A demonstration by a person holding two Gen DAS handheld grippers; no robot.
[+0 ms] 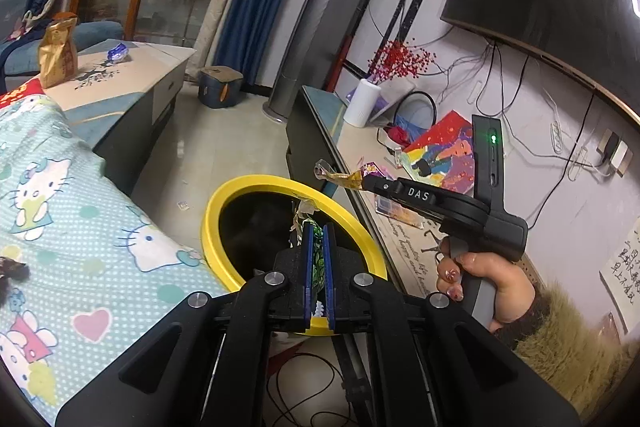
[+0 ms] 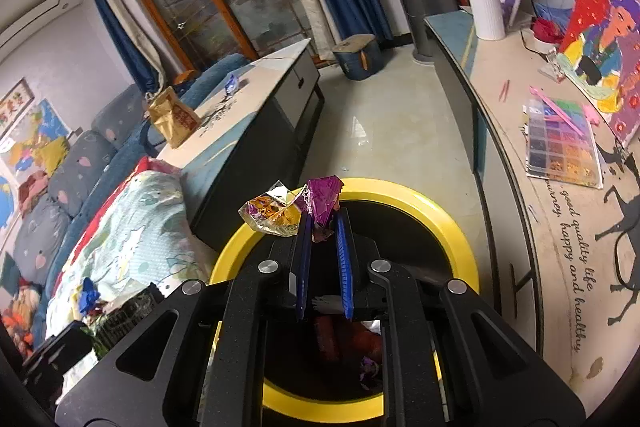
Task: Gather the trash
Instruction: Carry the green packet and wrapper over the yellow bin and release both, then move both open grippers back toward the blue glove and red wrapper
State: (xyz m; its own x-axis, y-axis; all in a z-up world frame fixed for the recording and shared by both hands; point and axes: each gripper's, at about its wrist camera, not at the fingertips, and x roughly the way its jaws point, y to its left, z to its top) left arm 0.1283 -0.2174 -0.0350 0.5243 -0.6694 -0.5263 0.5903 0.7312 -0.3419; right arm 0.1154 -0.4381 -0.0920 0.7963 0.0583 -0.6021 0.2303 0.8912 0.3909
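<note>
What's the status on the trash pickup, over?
Left gripper shut on green wrapper. Right gripper shut on purple-gold wrapper. Both over the yellow-rimmed bin. Nothing in the way.

Bright indoor light, sharp focus, floor glare, dark night window, heavy fisheye bending, black corners.

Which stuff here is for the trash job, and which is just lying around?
For the job:
- yellow bin
- green wrapper in the left claw
- purple and gold wrapper in the right claw

Just lying around:
- white vase
- bead box
- colourful painting
- cartoon-cat blanket
</note>
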